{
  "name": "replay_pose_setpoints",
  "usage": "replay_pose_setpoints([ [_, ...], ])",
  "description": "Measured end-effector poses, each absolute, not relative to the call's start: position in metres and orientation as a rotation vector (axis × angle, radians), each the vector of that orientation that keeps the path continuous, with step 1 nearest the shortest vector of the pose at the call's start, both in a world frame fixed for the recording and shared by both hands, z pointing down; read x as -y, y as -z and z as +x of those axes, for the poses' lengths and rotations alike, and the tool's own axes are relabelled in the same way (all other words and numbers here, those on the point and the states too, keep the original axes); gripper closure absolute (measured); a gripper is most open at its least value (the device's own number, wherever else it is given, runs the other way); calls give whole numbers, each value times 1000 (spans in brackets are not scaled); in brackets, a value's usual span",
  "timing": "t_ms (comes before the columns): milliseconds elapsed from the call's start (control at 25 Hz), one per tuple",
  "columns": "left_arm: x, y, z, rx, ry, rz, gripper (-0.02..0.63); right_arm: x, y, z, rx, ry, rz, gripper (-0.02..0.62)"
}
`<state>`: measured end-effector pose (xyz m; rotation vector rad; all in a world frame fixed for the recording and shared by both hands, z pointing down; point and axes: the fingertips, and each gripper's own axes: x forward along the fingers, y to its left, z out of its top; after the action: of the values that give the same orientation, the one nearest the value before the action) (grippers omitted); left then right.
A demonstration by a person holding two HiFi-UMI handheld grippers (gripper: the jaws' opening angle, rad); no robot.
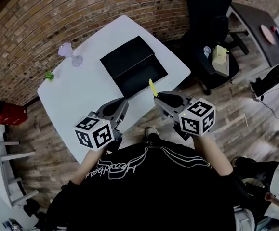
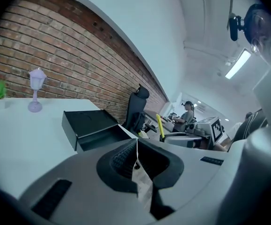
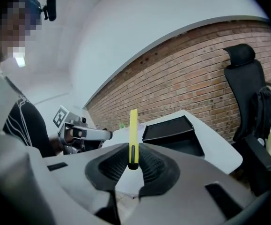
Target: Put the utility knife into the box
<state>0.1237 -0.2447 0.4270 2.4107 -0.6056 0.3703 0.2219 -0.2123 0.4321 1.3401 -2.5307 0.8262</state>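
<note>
Brick wall behind, wood floor, white table in front of the person. Black box sits on the far half of the table, open: a flat lid part on the wall side, a tray part on the near side. Tray shows only its own dark bottom. Purple lamp-shaped ornament and a small green plant stand near the table's wall-side edge, well apart from the box.

Both hands are held out in front of the torso, grippers side by side, marker cubes facing up toward the head camera, noses tipped a little below level and aimed at the table.

Left gripper: nose over the table's near edge, jaws closed tip to tip, nothing between them.

Right gripper: just off the table's near-right edge, over the floor. Jaws at a narrow gap, clamped on the lower end of the yellow utility knife. Knife stands upright out of the pads, free end up.

Knife vs box: in the head view its tip lies just short of the tray's near corner, not touching. Right gripper view has the box further out on the table, beyond the knife and to its right.
</note>
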Motion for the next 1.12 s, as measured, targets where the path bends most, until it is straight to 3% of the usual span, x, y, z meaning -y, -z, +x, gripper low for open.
replay_pose_setpoints([
  [1120,310,-456,62,1097,-200,2192,574,331,-580,198,2084,-308,456,526],
])
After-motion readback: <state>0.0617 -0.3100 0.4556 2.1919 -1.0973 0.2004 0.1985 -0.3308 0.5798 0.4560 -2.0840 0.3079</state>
